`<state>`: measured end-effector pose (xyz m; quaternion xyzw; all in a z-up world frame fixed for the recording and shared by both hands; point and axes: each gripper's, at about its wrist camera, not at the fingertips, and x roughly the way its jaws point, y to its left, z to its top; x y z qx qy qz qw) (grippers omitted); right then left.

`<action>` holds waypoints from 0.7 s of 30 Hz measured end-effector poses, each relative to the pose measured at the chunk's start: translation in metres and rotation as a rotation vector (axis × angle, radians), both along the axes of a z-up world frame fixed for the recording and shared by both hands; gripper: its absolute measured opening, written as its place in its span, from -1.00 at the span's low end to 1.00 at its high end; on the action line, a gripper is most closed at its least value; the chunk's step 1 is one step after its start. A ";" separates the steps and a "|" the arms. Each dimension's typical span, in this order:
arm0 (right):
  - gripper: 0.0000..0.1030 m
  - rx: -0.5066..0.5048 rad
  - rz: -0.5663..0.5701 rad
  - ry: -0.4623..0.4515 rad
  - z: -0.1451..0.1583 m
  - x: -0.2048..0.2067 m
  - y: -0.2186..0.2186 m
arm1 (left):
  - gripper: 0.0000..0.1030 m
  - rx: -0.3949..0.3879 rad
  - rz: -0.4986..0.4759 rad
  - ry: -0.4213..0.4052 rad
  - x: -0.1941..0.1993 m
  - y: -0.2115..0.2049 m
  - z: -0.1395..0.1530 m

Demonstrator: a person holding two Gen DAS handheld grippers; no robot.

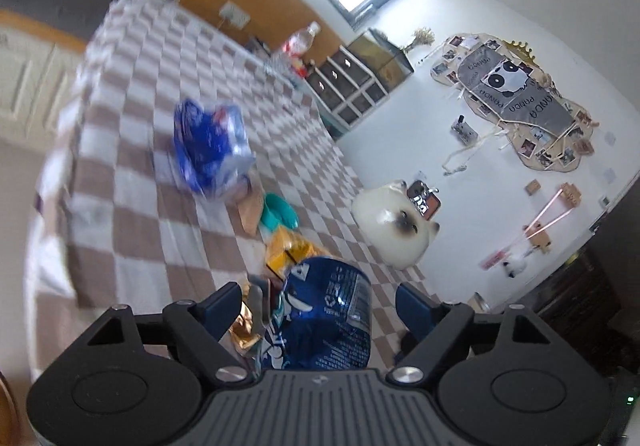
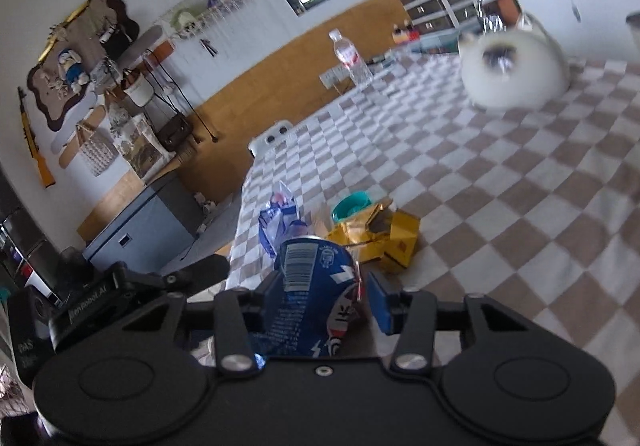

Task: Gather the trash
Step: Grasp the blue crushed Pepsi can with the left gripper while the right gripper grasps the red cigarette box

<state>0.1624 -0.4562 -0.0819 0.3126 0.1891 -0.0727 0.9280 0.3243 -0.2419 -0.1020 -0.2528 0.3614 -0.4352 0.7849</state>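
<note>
A crushed blue drink can (image 2: 316,294) with a barcode, white lettering and a dented rim sits between the blue pads of the right tool (image 2: 324,302); the left pad touches it, but whether the right pad presses it I cannot tell. In the left wrist view the left tool (image 1: 320,310) stands apart around the can (image 1: 328,318), its pads clear of it. On the checked bed cover (image 1: 160,174) at 11 o'clock from the can lies a crumpled blue wrapper (image 1: 210,146). Just beyond the can at 12 o'clock are a yellow packet (image 1: 286,246) and a teal bowl (image 1: 278,211).
</note>
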 end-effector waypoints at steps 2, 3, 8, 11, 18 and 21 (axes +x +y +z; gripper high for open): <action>-0.23 0.002 -0.007 0.022 -0.004 0.008 0.000 | 0.63 -0.051 -0.037 0.038 0.002 -0.002 -0.006; -0.27 0.003 -0.011 0.027 -0.006 0.010 -0.001 | 0.63 -0.074 -0.055 0.049 0.003 -0.003 -0.008; -0.53 0.054 -0.049 0.035 -0.015 0.006 -0.013 | 0.63 -0.141 -0.143 0.063 0.001 -0.011 -0.009; -0.59 0.070 -0.045 0.045 -0.020 0.007 -0.018 | 0.58 -0.138 -0.178 0.035 -0.004 -0.019 -0.003; -0.82 0.112 -0.032 0.022 -0.026 0.006 -0.021 | 0.22 0.011 -0.167 0.038 0.004 -0.036 -0.007; -0.83 0.086 -0.030 0.031 -0.027 0.007 -0.014 | -0.19 0.050 -0.175 0.053 0.007 -0.036 -0.012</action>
